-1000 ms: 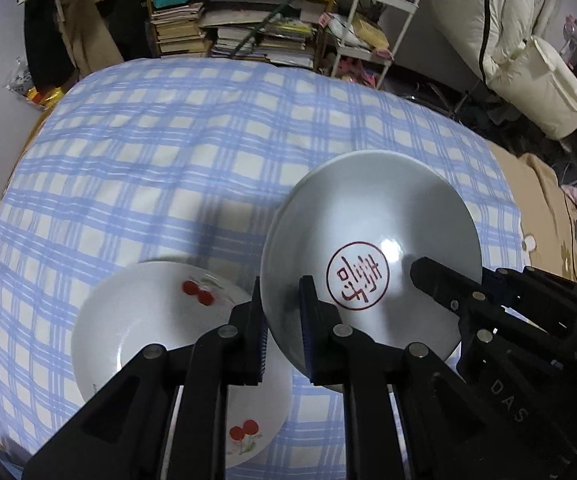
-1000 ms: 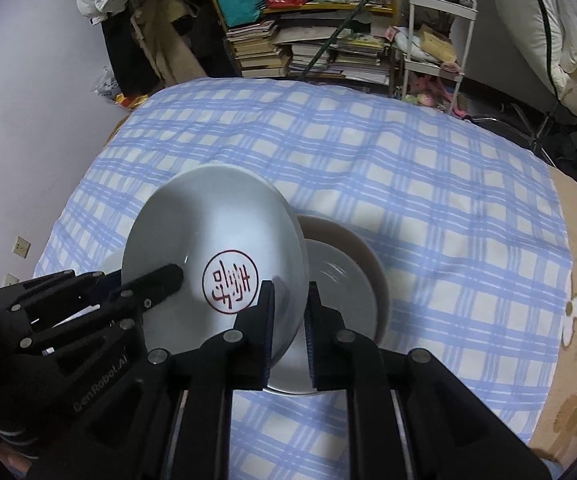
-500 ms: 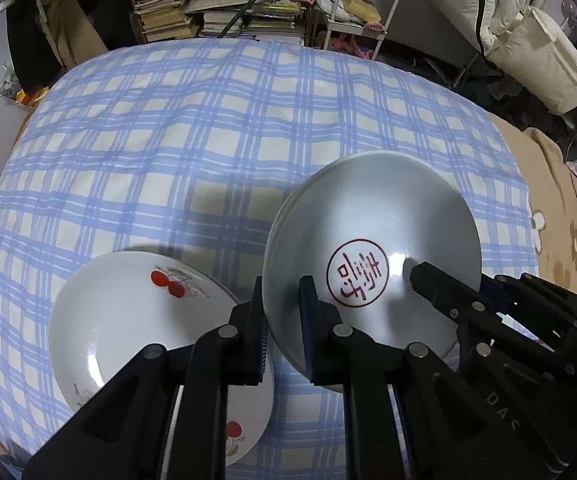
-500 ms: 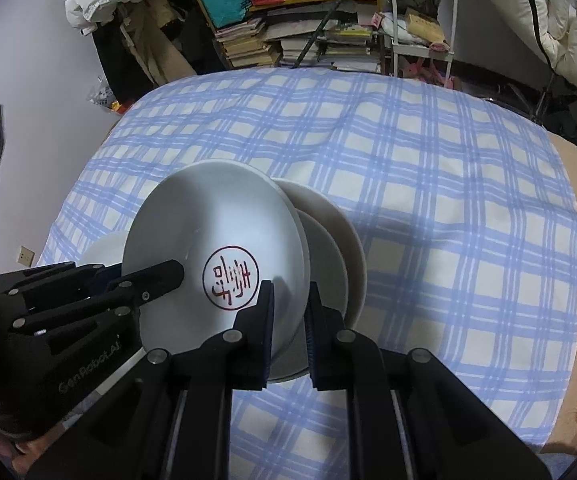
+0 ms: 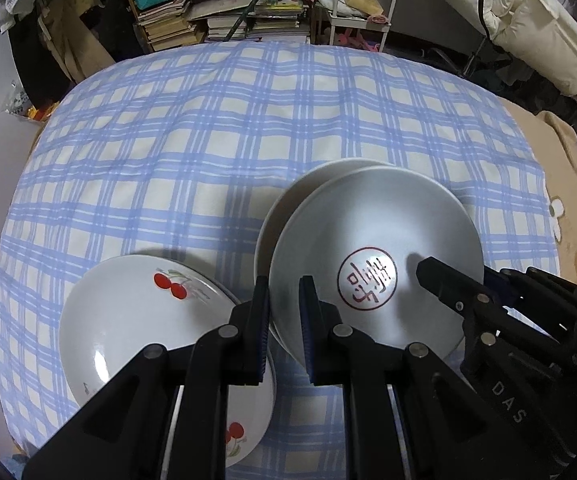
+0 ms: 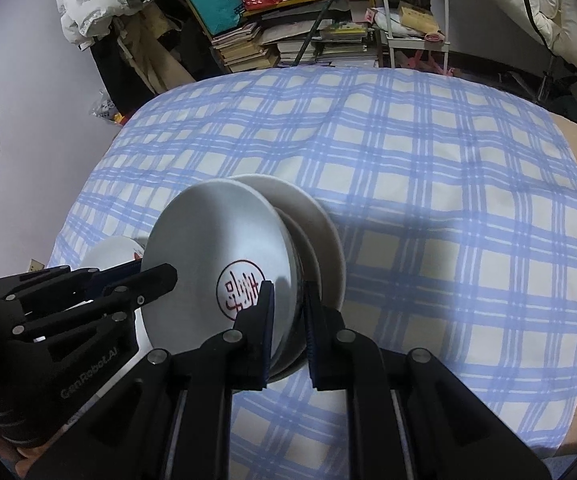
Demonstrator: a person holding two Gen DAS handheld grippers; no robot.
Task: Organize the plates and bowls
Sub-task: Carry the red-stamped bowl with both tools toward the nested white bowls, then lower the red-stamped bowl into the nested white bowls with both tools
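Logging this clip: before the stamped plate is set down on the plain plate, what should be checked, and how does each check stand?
1. Left tool clamped on stamped plate rim: ok.
2. Right tool clamped on opposite rim: ok.
3. Stamped plate level: not ok, tilted.
4. Stamped plate centred over plain plate: not ok, offset.
5. Cherry plate apart from landing spot: ok.
6. Gap left between the two plates: cannot tell.

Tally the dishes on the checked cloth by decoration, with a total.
White dish with red round seal mark, gripped at both rims: 1
Plain white dish under it: 1
White plate with red cherry print: 1
Total: 3
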